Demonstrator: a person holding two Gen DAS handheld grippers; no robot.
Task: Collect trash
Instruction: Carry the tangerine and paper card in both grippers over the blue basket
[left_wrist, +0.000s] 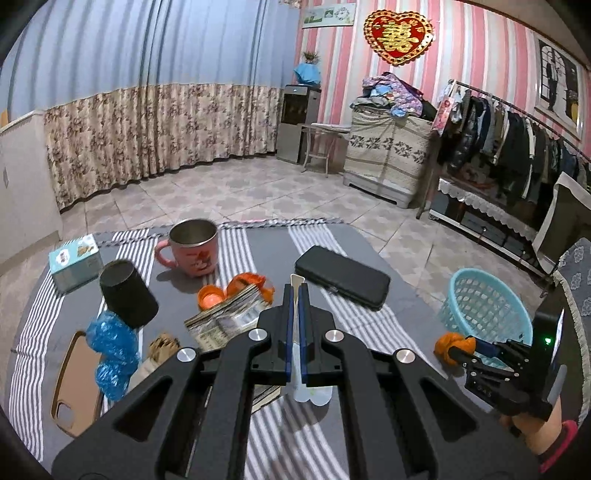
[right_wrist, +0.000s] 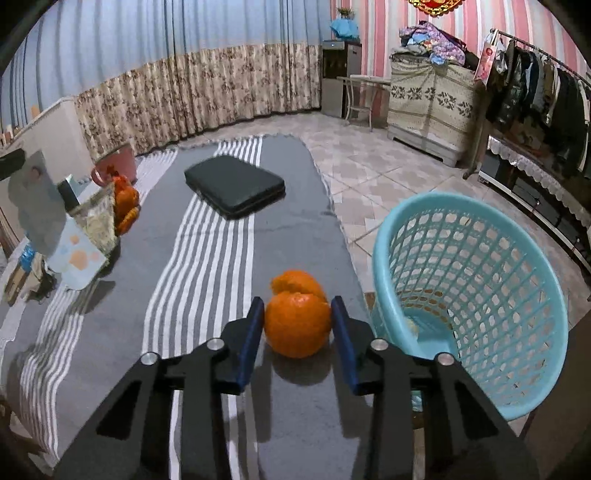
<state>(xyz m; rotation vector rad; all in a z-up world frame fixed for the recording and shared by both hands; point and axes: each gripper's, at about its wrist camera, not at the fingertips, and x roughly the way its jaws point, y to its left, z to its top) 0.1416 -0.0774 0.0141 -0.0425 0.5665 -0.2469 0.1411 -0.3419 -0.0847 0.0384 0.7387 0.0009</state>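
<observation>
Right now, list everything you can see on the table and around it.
orange peel: 1, orange, between right gripper fingers
peel pile: 1, orange, table centre
basket: 1, light blue, right of table
case: 1, black, far table
mug: 1, pink, far left
cup: 1, black, tipped over
box: 1, teal, far left
wrapper: 1, pale, held
left gripper: shut on wrapper
right gripper: grips peel

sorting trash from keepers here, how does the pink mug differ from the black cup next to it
The pink mug stands upright with its mouth up; the black cup stands tilted, mouth hidden. The mug has a side handle and a shiny metal inside; the cup is plain matte black with no handle in view. The mug sits farther back, the cup by the blue wrap. Both rest on the striped cloth.
</observation>
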